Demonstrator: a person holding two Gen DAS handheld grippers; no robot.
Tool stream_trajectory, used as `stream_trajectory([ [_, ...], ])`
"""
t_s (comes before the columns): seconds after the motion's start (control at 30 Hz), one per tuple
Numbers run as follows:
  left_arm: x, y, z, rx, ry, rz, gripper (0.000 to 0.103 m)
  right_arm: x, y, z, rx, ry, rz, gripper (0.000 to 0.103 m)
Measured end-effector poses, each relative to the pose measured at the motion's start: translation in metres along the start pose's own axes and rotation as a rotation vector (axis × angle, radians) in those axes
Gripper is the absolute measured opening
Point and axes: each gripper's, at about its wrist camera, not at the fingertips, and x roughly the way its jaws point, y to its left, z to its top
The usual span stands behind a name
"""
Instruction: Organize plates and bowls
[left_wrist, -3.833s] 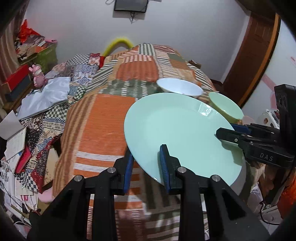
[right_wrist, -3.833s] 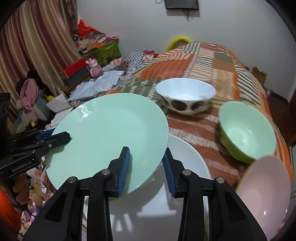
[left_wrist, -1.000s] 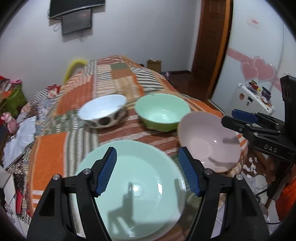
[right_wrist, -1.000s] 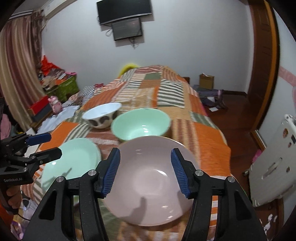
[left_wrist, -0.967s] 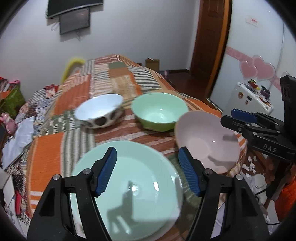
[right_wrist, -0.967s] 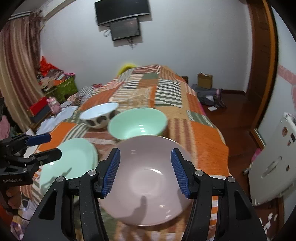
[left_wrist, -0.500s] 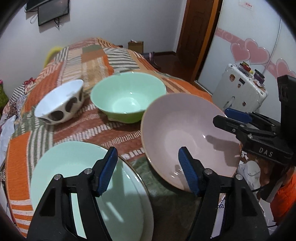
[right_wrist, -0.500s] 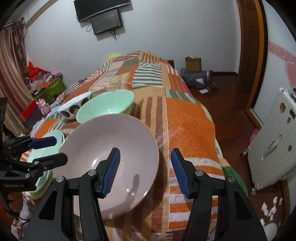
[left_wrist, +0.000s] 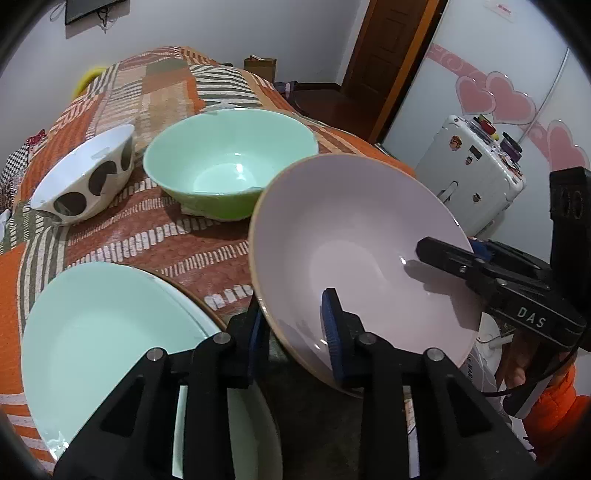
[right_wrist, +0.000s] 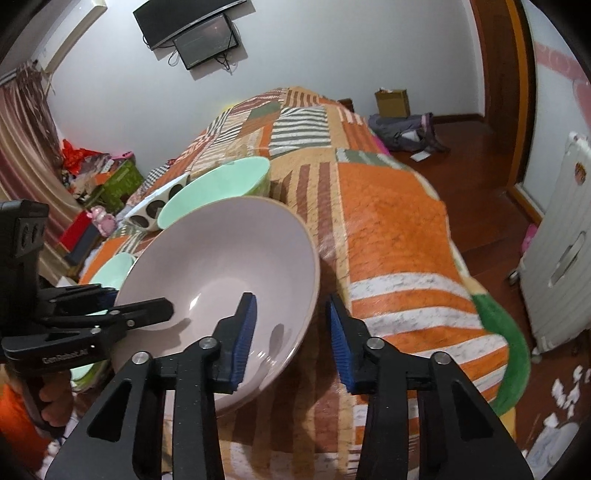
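A pink bowl (left_wrist: 354, 236) sits tilted at the near corner of the patchwork bed. My left gripper (left_wrist: 291, 325) straddles its left rim, one pad inside and one outside, narrowed around the wall. My right gripper (right_wrist: 291, 332) straddles the opposite rim of the pink bowl (right_wrist: 218, 273), jaws still apart, the right pad clear of the wall. A green bowl (left_wrist: 229, 158) and a white spotted bowl (left_wrist: 85, 177) stand behind. A mint plate (left_wrist: 103, 332) lies on a white plate at the near left.
The bed's quilt (right_wrist: 388, 229) drops off to a wooden floor on the right. A white suitcase (left_wrist: 476, 177) stands beyond the bed corner. A bag and a box (right_wrist: 391, 103) lie on the floor by the far wall.
Both grippers moved from the stacked plates to the pink bowl. In the last half second my left jaws narrowed around its rim and my right gripper moved in over the opposite rim.
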Motion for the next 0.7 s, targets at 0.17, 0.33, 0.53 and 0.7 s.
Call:
stream_trajectory([
  [0.17,0.001,-0.005,0.000,0.015,-0.001,0.013,0.028,0.002,0.006,-0.002,-0.016,0.001,-0.005,0.026],
  [0.33,-0.002,-0.009,-0.001,0.028,-0.003,0.030,0.028,0.000,0.010,0.003,-0.014,-0.007,-0.018,0.026],
  [0.53,-0.013,-0.006,0.001,0.011,-0.032,0.026,0.028,-0.006,0.017,0.010,-0.025,-0.029,-0.024,0.026],
  [0.7,-0.032,-0.001,0.000,-0.007,-0.083,0.023,0.028,-0.012,0.030,0.016,-0.044,-0.054,-0.021,0.026],
])
